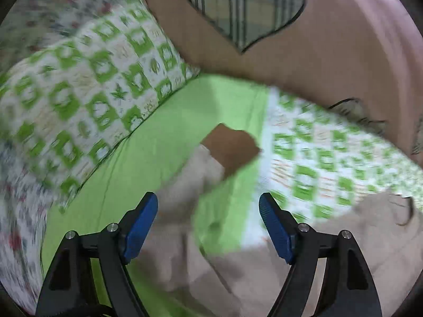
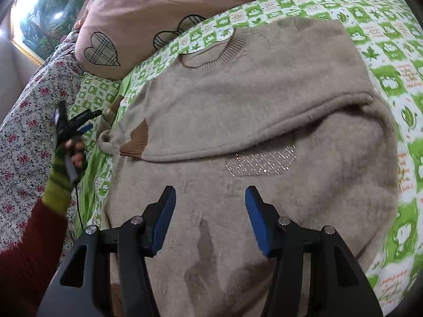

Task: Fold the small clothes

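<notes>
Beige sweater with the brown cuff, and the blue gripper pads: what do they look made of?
The beige sweater looks like soft, fuzzy knit, perhaps wool or a plush synthetic: matte nap, stroke marks, ribbed neckline. Its brown cuff is ribbed knit. The glittery patch seems to be small reflective studs or sequins. The blue pads of the right gripper look like matte ridged rubber or plastic.

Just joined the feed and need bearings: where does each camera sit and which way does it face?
Left wrist: on the open left hand-held gripper, facing a beige sleeve's brown cuff by the green sheet.
Right wrist: on the open right hand-held gripper, facing the beige sweater; the person's left hand shows.
Shared: sweater, pink pillow.
</notes>
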`<state>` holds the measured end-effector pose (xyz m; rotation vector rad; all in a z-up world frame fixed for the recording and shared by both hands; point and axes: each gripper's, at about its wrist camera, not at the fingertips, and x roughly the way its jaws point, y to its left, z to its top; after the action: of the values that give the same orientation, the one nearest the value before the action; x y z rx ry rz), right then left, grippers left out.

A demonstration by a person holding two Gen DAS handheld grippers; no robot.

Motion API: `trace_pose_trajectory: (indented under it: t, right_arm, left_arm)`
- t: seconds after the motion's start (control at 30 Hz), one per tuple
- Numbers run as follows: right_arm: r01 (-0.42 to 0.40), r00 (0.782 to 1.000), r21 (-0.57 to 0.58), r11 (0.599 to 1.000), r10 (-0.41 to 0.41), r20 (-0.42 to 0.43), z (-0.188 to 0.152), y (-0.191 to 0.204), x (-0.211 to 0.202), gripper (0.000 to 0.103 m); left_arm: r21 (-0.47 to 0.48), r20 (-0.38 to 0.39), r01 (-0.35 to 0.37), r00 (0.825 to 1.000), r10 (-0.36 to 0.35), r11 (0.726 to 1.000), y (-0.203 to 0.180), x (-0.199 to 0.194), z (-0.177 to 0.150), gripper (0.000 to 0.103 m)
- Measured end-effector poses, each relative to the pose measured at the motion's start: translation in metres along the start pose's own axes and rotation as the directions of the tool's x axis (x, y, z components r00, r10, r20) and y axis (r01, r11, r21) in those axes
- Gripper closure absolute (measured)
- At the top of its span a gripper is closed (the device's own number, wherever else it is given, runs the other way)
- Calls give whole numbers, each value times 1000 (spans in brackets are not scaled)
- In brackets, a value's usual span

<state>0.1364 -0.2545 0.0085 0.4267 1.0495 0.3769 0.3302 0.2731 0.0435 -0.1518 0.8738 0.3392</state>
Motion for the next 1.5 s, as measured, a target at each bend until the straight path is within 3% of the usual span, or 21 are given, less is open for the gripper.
trace_pose_trajectory:
  t: [0.1, 0.17, 0.2, 0.3, 0.4, 0.5, 0.57, 0.67, 0.73, 0.8, 0.93, 1.03, 1.07, 1.17, 1.2, 1.3, 1.37, 1.4, 1.5]
  right_arm:
    - [4, 1000, 31, 999, -4, 2, -4, -4, -2, 47]
    - [3, 1000, 47, 999, -3, 0, -6, -5, -2, 47]
    - [4, 1000, 51, 999, -4, -2, -8, -5, -1, 47]
    - [4, 1000, 38, 999, -4, -10, -10, -1, 0, 47]
    - [-10, 1000, 30, 999, 10, 3, -9, 2, -5, 47]
    - [-24, 999, 23, 999, 23, 31, -9, 6, -12, 47]
    - [-30, 999, 21, 999, 29, 44, -10, 6, -16, 47]
    - [-20, 998, 40, 999, 17, 61, -12, 2, -22, 47]
    - [-15, 997, 67, 998, 10, 72, -14, -5, -26, 47]
    - [-3, 996, 97, 995, -6, 87, -15, -14, -32, 47]
    - [17, 992, 129, 992, -33, 125, -16, -29, -49, 47]
    - [21, 988, 159, 987, -44, 148, -16, -41, -61, 47]
    - [20, 987, 171, 985, -47, 155, -16, -43, -64, 47]
    - [43, 984, 189, 981, -75, 161, -16, -48, -68, 47]
    - [49, 984, 194, 980, -81, 159, -16, -50, -68, 47]
    - [56, 983, 209, 976, -91, 161, -15, -53, -65, 47]
    - [49, 984, 208, 977, -83, 160, -11, -52, -62, 47]
    - [41, 984, 206, 978, -76, 163, -7, -51, -60, 47]
    - [9, 985, 188, 982, -41, 170, 9, -46, -55, 47]
  left_arm:
    - [7, -70, 15, 997, -14, 1000, 5, 31, 10, 27]
    - [20, -83, 19, 996, -18, 1000, 5, 42, 10, 63]
    - [33, -103, 26, 994, -23, 999, 4, 46, 8, 96]
    - [54, -66, 41, 997, -38, 998, -1, 32, -4, 96]
    - [36, -15, 126, 992, -125, 991, -8, 0, -16, 96]
    - [70, 50, 257, 964, -261, 964, -36, -49, -34, 96]
    - [109, 73, 355, 929, -364, 928, -65, -82, -46, 96]
    - [162, 76, 501, 853, -517, 850, -118, -121, -66, 96]
    - [187, 50, 589, 793, -607, 786, -156, -139, -82, 96]
    - [215, 10, 650, 745, -667, 729, -197, -149, -98, 96]
    - [255, -80, 708, 695, -715, 659, -266, -150, -128, 96]
    - [265, -147, 724, 683, -716, 637, -296, -132, -145, 96]
    - [269, -163, 721, 687, -708, 638, -304, -120, -148, 95]
    - [296, -198, 686, 725, -659, 665, -321, -93, -157, 94]
    - [298, -208, 681, 730, -651, 669, -321, -89, -161, 93]
    - [287, -236, 690, 724, -648, 665, -311, -88, -164, 77]
    - [300, -226, 677, 735, -639, 672, -298, -98, -168, 65]
    - [309, -215, 669, 741, -636, 676, -293, -104, -170, 60]
    - [319, -158, 612, 787, -596, 723, -254, -123, -177, 38]
